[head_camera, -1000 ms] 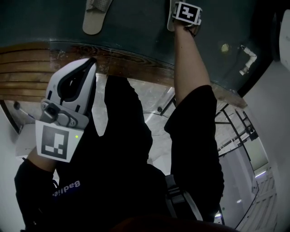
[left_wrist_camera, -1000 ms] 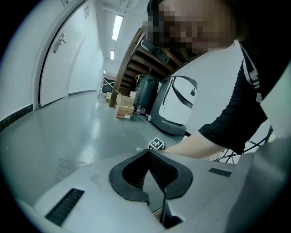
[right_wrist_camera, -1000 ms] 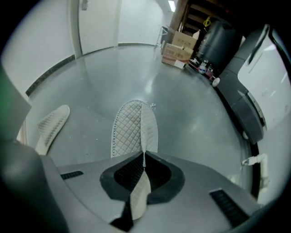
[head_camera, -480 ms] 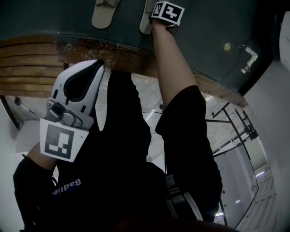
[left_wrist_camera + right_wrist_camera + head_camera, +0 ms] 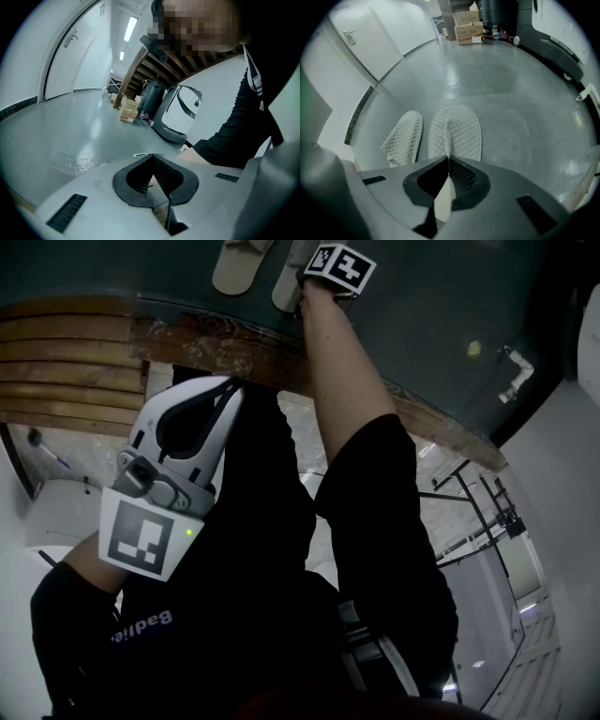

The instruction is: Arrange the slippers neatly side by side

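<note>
Right fingers: you are keeping the right gripper [image 5: 449,158] pinched together on a ridge of quilted fabric, the upper of the slipper in your grip [image 5: 457,131].
Held slipper: it is lying sole down on the grey floor [image 5: 520,108], toe pointing away from your jaws, with the fabric rising into the pinch.
Second slipper: the other slipper [image 5: 404,136] is resting just beside it on its left, a narrow strip of floor showing between them; it is slanting slightly off parallel, and its near end is looking rumpled.
Left fingers: you are holding the left gripper [image 5: 151,165] with its pads meeting at the tips and nothing between them.
Left gripper's place: it is hovering close to your body, well apart from both slippers.
Beyond: cardboard boxes [image 5: 466,26] are sitting on the floor far past the slippers.
</note>
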